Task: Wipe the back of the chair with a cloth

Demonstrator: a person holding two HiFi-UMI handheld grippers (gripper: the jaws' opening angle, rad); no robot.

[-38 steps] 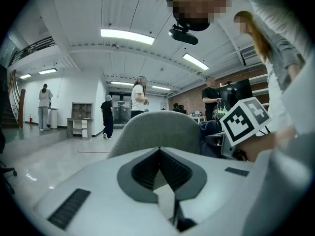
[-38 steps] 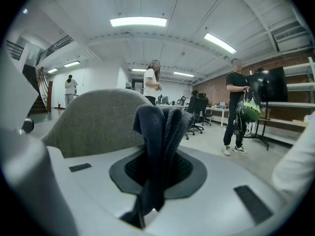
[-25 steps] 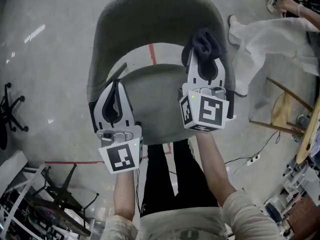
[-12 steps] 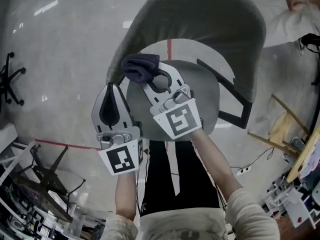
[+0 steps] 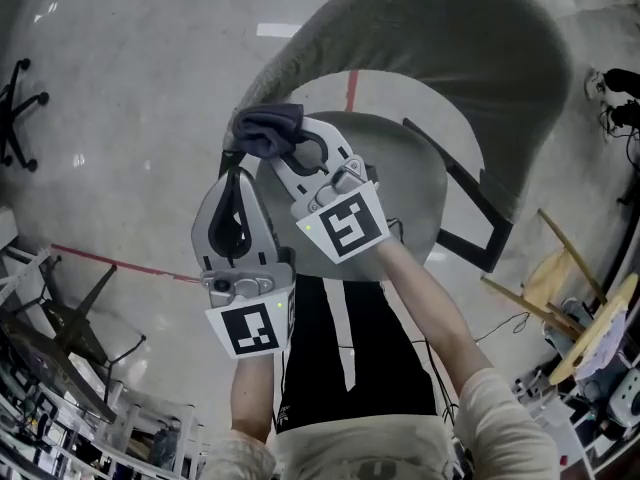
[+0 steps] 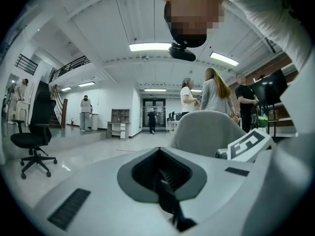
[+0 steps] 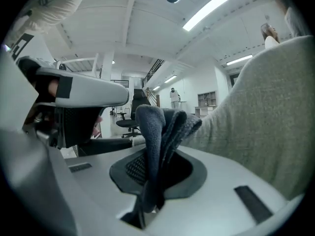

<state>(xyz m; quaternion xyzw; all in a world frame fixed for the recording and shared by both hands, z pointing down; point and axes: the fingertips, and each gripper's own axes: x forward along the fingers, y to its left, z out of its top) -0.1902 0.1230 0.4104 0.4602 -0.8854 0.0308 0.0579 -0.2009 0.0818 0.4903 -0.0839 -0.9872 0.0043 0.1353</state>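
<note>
Right tongs: my right tongs point(image 5: 277, 148) pinch a dark blue-grey terry cloth point(image 5: 267, 128), which stands bunched up out of the jaws.
Cloth: it is at the left end of the curved grey-green upholstered chair back point(image 5: 460, 38), about 10 o'clock from the round seat point(image 5: 405, 163). In the right gripper view its folds appear to touch the fabric at 3 o'clock.
Left tongs: my left tongs point(image 5: 237, 173) are pressed together on nothing, at 6 o'clock just below the cloth.
Chair back: it arcs round the seat from 9 through 12 to 3 o'clock.
Floor: a red tape line point(image 5: 110, 260) crosses the pale polished floor point(image 5: 120, 118) at 8 o'clock.
Room: a black office chair point(image 6: 32, 139) stands at 9 o'clock in the left gripper view.
</note>
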